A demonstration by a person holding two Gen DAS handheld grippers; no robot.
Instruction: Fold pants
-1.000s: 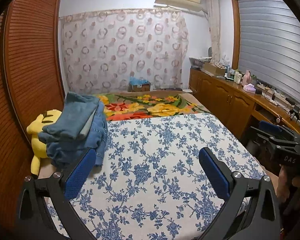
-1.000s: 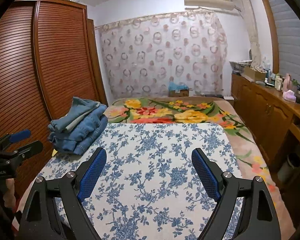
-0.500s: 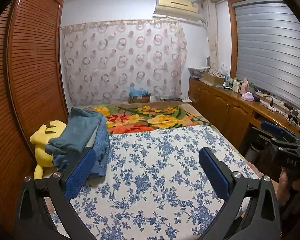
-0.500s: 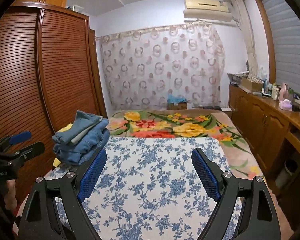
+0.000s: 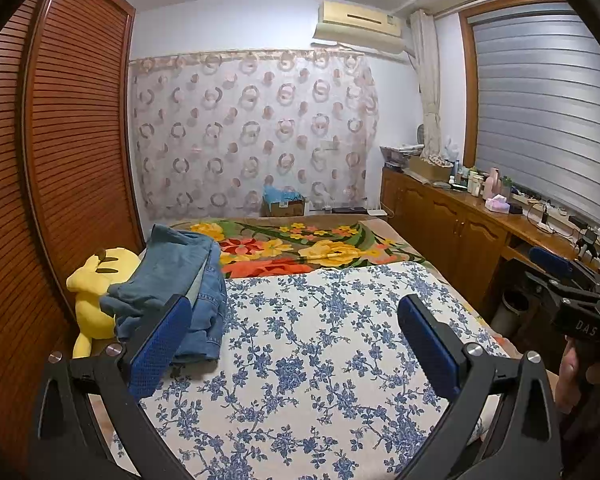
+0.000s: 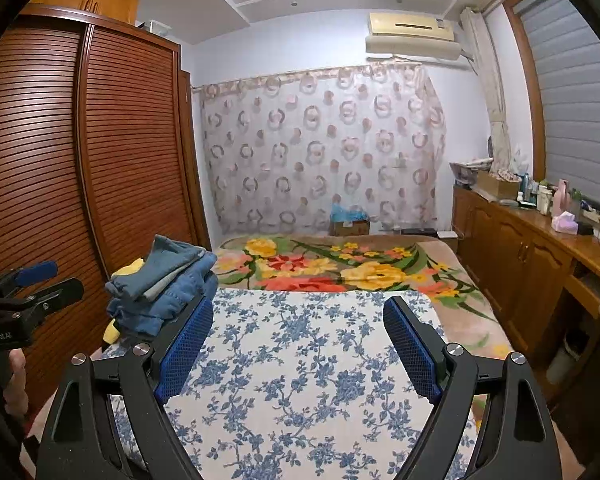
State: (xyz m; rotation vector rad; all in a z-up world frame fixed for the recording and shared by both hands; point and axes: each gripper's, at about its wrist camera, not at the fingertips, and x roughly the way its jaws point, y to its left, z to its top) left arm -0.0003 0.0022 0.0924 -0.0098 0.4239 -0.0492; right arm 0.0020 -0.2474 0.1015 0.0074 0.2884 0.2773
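Folded blue denim pants are lying stacked in a pile at the bed's left edge.

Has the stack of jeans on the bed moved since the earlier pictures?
No. The stack of jeans lies against the same yellow plush toy at the bed's left edge; only the camera rose.

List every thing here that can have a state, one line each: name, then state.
left gripper: open, nothing between the pads
right gripper: open, nothing between the pads
denim pants: folded, stacked at the bed's left edge
yellow plush toy: lying partly under the stack
blue floral sheet: spread flat
wardrobe doors: shut
window blind: lowered
cabinet doors: shut
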